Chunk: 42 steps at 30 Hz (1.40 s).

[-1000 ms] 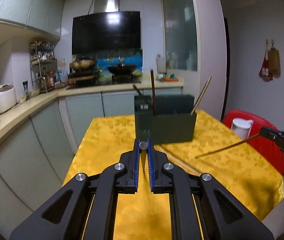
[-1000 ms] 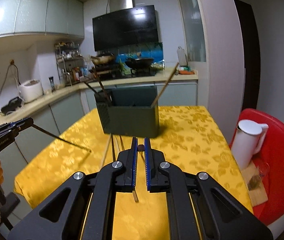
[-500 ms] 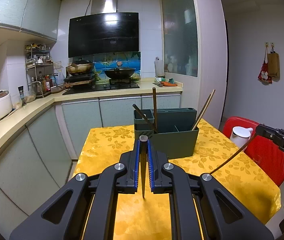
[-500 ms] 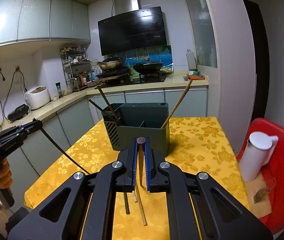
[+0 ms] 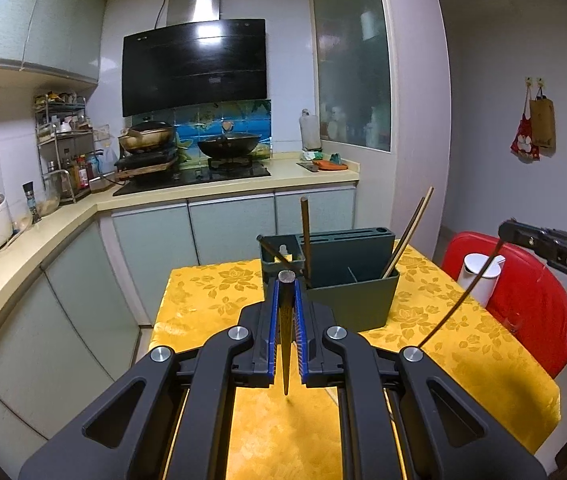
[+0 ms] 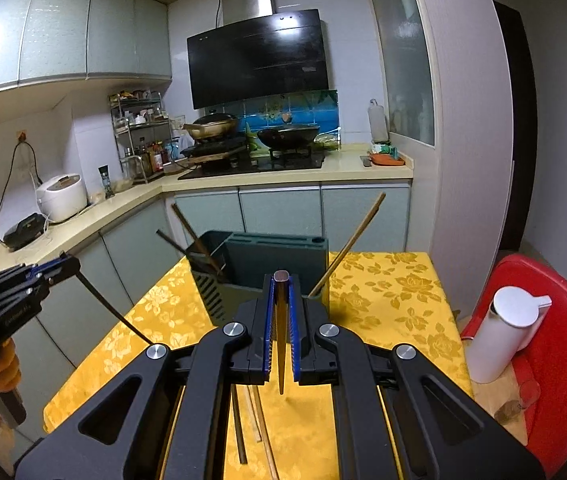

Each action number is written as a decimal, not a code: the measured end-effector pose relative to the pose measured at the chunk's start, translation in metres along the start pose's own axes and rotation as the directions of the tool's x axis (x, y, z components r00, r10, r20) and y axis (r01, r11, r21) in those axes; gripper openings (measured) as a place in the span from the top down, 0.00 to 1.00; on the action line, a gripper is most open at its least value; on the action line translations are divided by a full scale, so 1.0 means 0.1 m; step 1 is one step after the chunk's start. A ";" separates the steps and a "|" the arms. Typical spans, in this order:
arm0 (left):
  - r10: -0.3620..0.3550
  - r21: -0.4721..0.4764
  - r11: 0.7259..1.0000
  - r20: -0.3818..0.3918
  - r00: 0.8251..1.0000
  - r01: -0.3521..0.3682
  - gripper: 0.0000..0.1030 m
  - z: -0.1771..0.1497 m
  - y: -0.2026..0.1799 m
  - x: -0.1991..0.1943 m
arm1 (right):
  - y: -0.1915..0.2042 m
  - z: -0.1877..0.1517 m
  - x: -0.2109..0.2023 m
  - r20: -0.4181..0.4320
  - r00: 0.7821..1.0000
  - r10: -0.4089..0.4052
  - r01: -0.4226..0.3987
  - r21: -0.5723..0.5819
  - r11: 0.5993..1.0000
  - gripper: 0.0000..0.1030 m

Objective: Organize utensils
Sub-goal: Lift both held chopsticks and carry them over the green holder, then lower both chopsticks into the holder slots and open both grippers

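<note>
Left tongs (image 5: 286, 300) grip a dark chopstick (image 5: 285, 344), its tip hanging above the yellow table (image 5: 211, 300). At 12 o'clock stands the green utensil holder (image 5: 353, 300), chopsticks leaning inside. Right tongs (image 6: 282, 300) clamp a second chopstick (image 6: 281, 344); loose chopsticks (image 6: 257, 424) lie on the table at 6 o'clock.

both grippers point slightly downward; left gripper (image 5: 286, 280) and right gripper (image 6: 282, 278) are clamped, each gripped by a hand (image 6: 3, 364).
</note>
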<state>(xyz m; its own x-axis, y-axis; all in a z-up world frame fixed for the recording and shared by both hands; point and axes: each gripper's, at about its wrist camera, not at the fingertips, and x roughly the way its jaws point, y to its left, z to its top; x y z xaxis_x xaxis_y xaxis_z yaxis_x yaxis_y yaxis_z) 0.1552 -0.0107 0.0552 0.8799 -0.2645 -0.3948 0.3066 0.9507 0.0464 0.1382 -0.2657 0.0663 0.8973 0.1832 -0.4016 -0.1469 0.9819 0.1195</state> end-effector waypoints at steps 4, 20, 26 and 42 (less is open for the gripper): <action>-0.030 -0.007 1.000 -0.006 1.000 0.030 0.93 0.14 0.03 0.07 | -0.01 0.17 0.05 0.011 1.000 -0.009 0.009 -0.009 1.000 0.93; -0.150 -0.008 0.989 0.052 0.987 0.150 0.93 1.09 -0.16 0.25 | -0.17 1.01 0.26 0.076 0.997 -0.005 0.003 0.028 1.000 0.93; -0.112 0.033 0.993 0.075 0.991 0.110 0.93 1.36 -0.38 0.56 | -0.19 1.16 0.48 0.066 0.998 -0.009 0.007 0.027 1.000 0.93; -0.078 0.011 0.997 -0.092 0.993 0.080 0.93 0.97 -0.35 1.49 | -0.18 0.94 1.22 -0.115 0.993 -0.007 0.008 0.011 1.000 0.92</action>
<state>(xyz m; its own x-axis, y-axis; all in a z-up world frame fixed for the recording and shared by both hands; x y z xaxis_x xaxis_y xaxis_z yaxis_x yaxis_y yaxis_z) 0.3108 -0.0992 0.0837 0.8162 -0.3221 -0.4797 0.3798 0.9247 0.0253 0.2898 -0.2659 0.1007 0.8447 0.1809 -0.5038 -0.1350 0.9827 0.1265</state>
